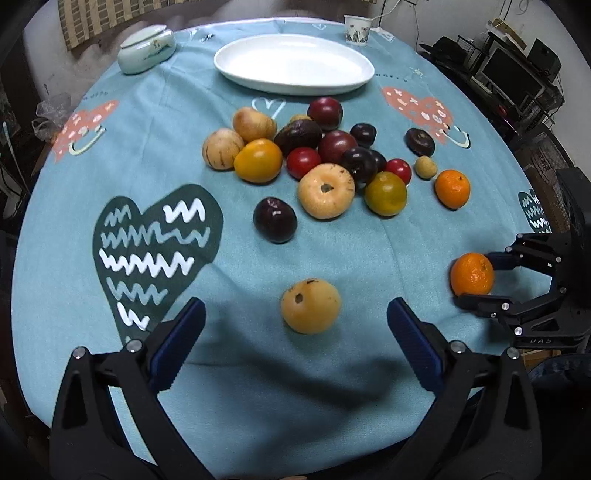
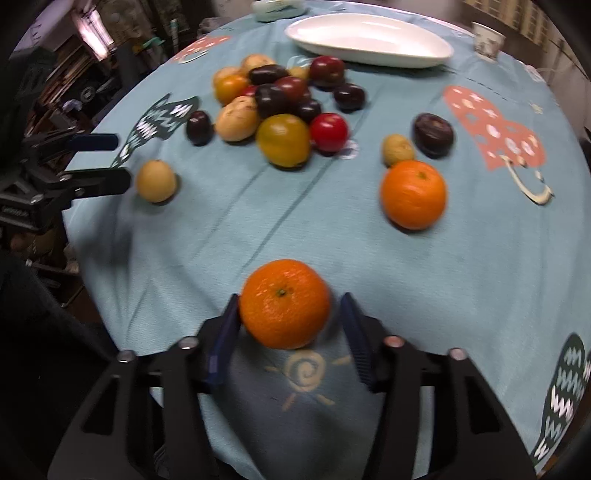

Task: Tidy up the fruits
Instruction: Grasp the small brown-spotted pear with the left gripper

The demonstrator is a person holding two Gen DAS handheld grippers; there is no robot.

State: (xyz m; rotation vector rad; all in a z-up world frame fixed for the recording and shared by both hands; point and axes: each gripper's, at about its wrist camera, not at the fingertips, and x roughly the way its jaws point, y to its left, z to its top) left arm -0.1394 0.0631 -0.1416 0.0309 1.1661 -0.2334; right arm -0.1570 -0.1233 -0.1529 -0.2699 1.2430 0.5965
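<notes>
A heap of mixed fruit (image 1: pixel 325 158) lies mid-table, short of an empty white oval plate (image 1: pixel 293 63). My left gripper (image 1: pixel 295 321) is open, with a yellow-tan fruit (image 1: pixel 310 306) lying between and just ahead of its fingertips. My right gripper (image 2: pixel 288 314) brackets an orange tangerine (image 2: pixel 284 302); the left pad touches it, a small gap shows at the right pad. The same tangerine (image 1: pixel 472 274) sits between the right gripper's fingers in the left wrist view. A second tangerine (image 2: pixel 413 194) lies apart on the cloth.
The round table has a teal cloth (image 1: pixel 332 251) with heart prints. A lidded ceramic jar (image 1: pixel 146 48) and a paper cup (image 1: pixel 357 29) stand at the far edge. A dark plum (image 1: pixel 275 219) lies alone near the heap. Shelves and clutter surround the table.
</notes>
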